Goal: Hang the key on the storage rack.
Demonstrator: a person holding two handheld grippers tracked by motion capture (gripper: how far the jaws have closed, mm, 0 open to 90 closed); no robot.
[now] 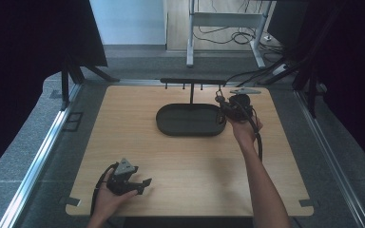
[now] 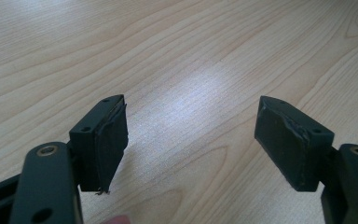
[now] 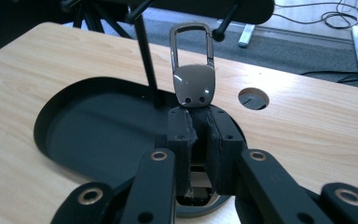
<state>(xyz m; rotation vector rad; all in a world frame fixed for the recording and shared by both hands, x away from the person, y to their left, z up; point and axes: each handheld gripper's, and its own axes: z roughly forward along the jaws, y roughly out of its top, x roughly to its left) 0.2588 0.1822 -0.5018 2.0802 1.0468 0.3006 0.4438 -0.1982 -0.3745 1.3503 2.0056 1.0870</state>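
Observation:
My right gripper [image 3: 199,122] is shut on a grey metal carabiner key ring [image 3: 192,70], whose loop stands up above the pads. In the high view that gripper [image 1: 222,105] hovers at the right end of a black oval tray [image 1: 164,124], with the key ring [image 1: 218,98] pointing toward a black hanger stand [image 1: 192,81] with several pegs. The stand's post [image 3: 145,51] rises from the tray [image 3: 74,135] just left of the key ring. My left gripper [image 1: 144,183] rests low near the table's front left, jaws wide open over bare wood [image 2: 191,140].
The wooden table [image 1: 138,147] has a round cable hole [image 3: 253,98] beyond the tray. Metal rails [image 1: 43,152] run along both sides. Desk legs and cables [image 1: 228,35] lie on the floor behind the table.

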